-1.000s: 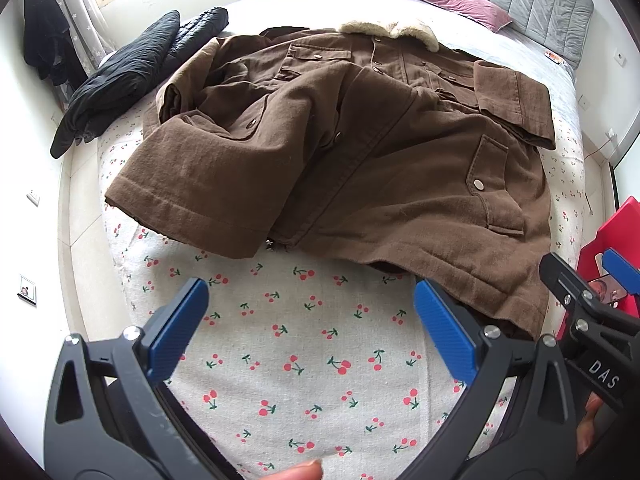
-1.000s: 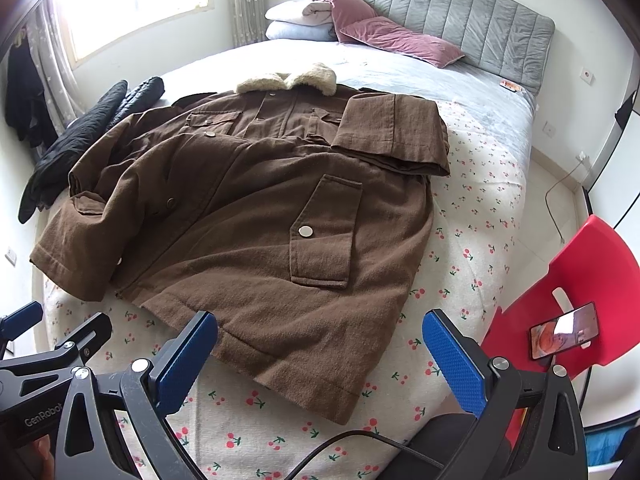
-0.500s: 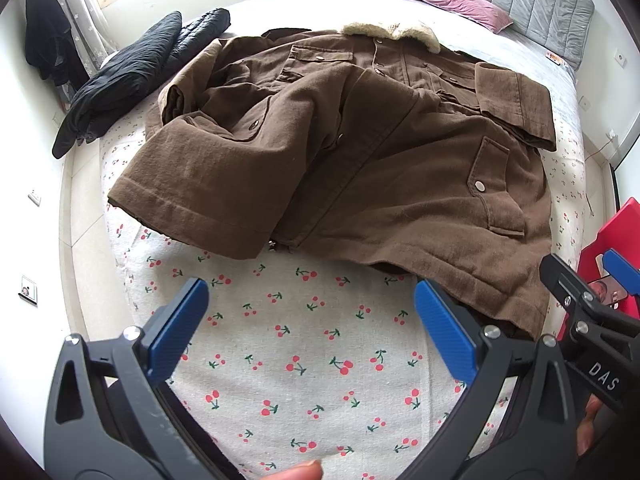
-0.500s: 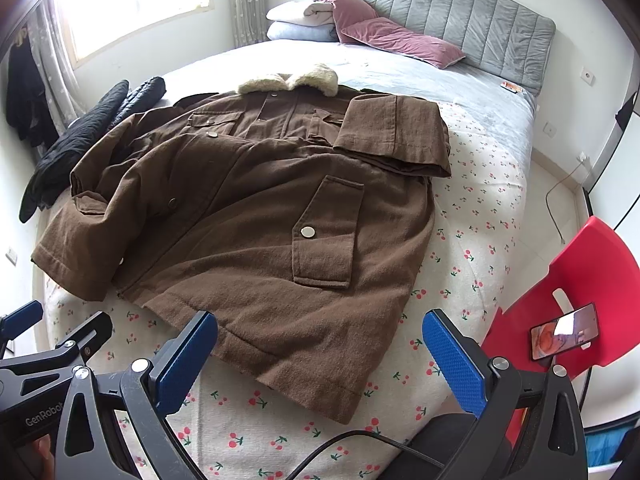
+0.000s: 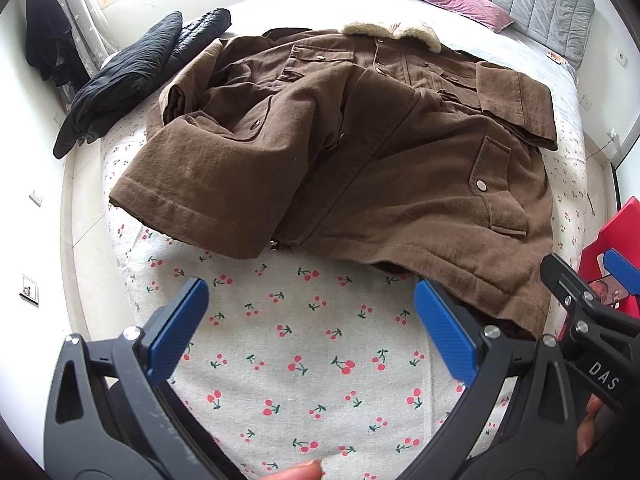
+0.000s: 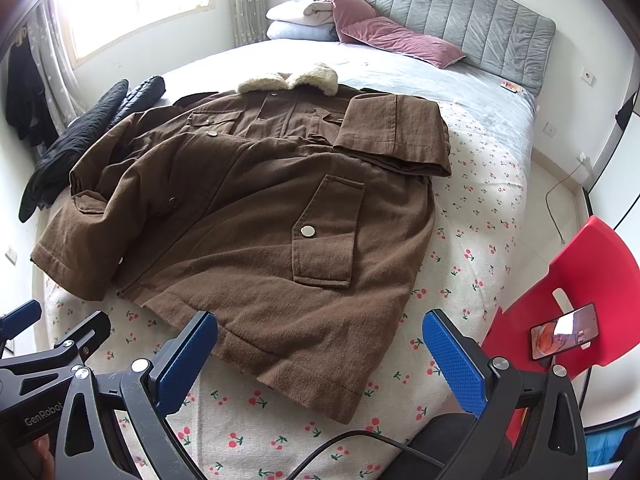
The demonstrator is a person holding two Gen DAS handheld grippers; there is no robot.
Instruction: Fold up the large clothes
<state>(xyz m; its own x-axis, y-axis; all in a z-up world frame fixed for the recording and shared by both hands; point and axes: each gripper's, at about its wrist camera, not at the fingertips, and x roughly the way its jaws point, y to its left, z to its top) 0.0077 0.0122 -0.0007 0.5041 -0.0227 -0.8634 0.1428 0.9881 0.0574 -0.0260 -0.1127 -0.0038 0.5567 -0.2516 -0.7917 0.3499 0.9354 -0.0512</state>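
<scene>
Over the last second I've barely crept toward the brown coat (image 6: 256,220), sleeves seemingly already folded in, left gripper (image 5: 312,320) and right gripper (image 6: 320,352) both wide apart, empty.

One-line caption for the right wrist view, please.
Open right claw hovers over hem of brown coat with both sleeves folded in.

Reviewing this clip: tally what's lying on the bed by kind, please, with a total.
Brown coat: 1
Black jackets: 2, as far as I can tell
Pink pillows: 2
Folded pale bedding: 2 pieces
Total: 7
</scene>
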